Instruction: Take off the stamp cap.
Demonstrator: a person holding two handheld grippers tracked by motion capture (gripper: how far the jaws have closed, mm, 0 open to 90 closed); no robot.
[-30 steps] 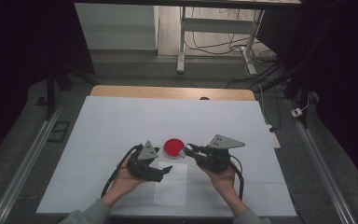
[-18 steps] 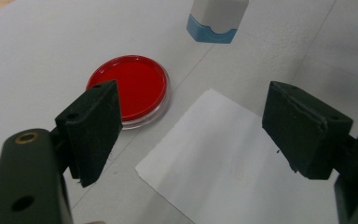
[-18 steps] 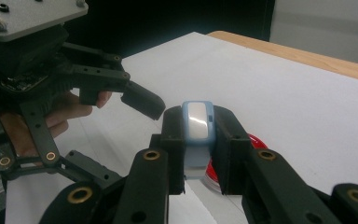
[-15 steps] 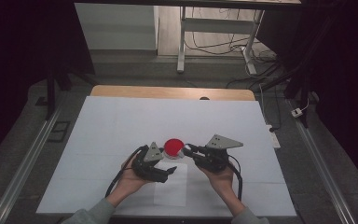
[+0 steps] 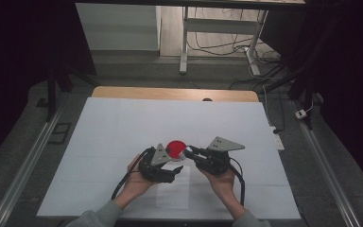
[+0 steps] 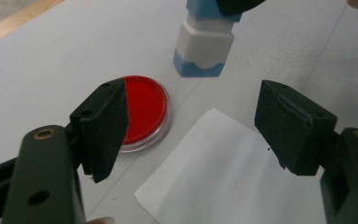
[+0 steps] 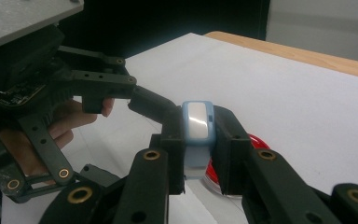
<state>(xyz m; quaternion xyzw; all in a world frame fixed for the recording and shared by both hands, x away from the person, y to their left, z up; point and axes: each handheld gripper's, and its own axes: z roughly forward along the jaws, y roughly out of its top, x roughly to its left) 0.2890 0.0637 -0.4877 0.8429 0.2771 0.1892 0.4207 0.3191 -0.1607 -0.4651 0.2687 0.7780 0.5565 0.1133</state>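
From the high view, a person's right gripper (image 5: 189, 151) holds a blue-and-white stamp (image 5: 185, 152) at the edge of the red ink pad (image 5: 175, 147), while the left gripper (image 5: 172, 171), its jaws just narrowing on nothing, hangs over the paper sheet (image 5: 172, 191) on the white table (image 5: 113, 127).

The left gripper view shows the stamp (image 6: 205, 44) poised just beyond the ink pad (image 6: 142, 107) and the paper (image 6: 223, 177), which could slide or smear if left unpinned. The right gripper view shows the stamp (image 7: 196, 133) clamped between the jaws; a skewed grip would likely blotch the print, and no writing is legible.
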